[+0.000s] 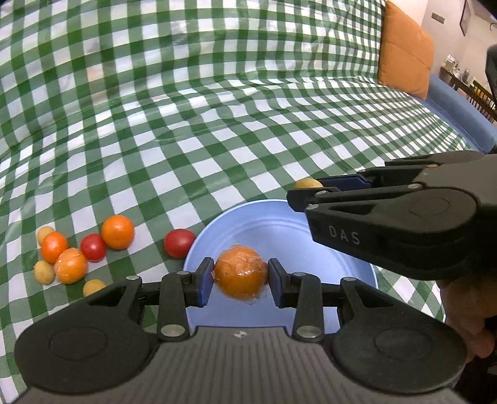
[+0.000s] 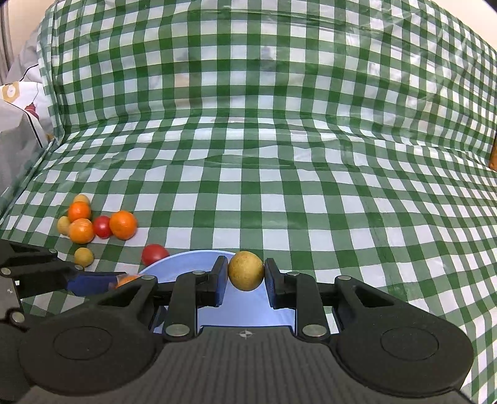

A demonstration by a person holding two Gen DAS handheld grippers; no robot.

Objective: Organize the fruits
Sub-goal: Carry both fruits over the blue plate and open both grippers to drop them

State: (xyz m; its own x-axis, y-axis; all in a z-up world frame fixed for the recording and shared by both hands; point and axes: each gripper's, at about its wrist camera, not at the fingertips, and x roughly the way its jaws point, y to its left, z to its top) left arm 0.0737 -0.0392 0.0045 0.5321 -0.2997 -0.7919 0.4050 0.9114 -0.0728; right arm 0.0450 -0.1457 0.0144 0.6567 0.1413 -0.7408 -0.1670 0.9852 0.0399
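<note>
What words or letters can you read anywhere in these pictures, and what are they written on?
"DAS": raised letters on the side of the black right gripper, seen from the left wrist camera.
A framed picture on the far wall is too small and blurred to read.
No other writing shows.

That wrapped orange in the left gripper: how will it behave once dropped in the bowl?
The wrapped orange is round, so it will likely roll across the blue bowl. Its glossy film probably makes it slippery between the left gripper's pads.

Bowl (image 1: 264, 217): on tablecloth (image 1: 217, 124), at 6 o'clock.
Tomato (image 1: 179, 247): touching bowl rim, at 9 o'clock.
Fruit pile (image 1: 71, 248): farther out, at 9 o'clock.
</note>
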